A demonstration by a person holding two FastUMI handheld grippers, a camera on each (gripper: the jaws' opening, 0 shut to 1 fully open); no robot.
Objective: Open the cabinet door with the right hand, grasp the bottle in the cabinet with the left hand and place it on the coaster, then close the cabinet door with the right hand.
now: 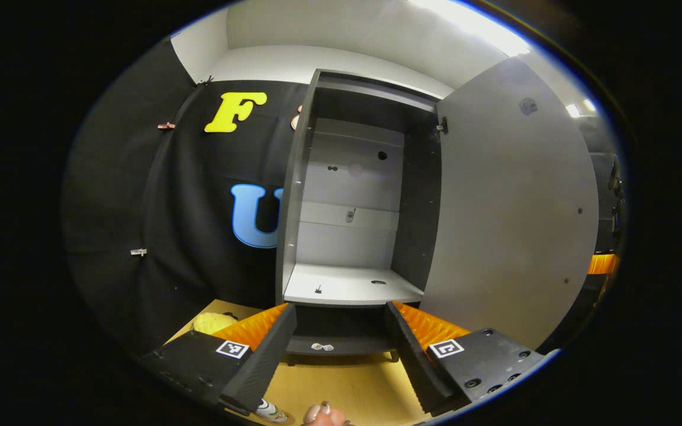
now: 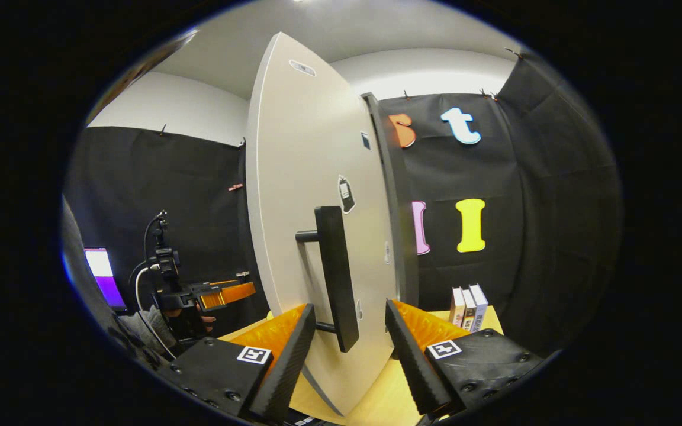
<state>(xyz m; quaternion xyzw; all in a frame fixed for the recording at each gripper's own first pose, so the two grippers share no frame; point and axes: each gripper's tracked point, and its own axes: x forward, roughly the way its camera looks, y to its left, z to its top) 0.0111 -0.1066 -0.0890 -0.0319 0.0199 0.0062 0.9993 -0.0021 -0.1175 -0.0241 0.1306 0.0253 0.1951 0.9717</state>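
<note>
Now I see my left gripper (image 1: 341,349) level, jaws wide, empty, facing the open cabinet (image 1: 350,284), bottle (image 1: 270,410) low by my fingers, right gripper (image 2: 350,349) spread astride the door (image 2: 305,195) handle (image 2: 336,275), not squeezing.

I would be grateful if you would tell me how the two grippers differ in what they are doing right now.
The right gripper has the door handle between its open fingers, apart from both; the left gripper has nothing between its fingers. The right one faces the outside of the open cabinet door; the left one faces the cabinet and its bare shelf. Both are open.
</note>
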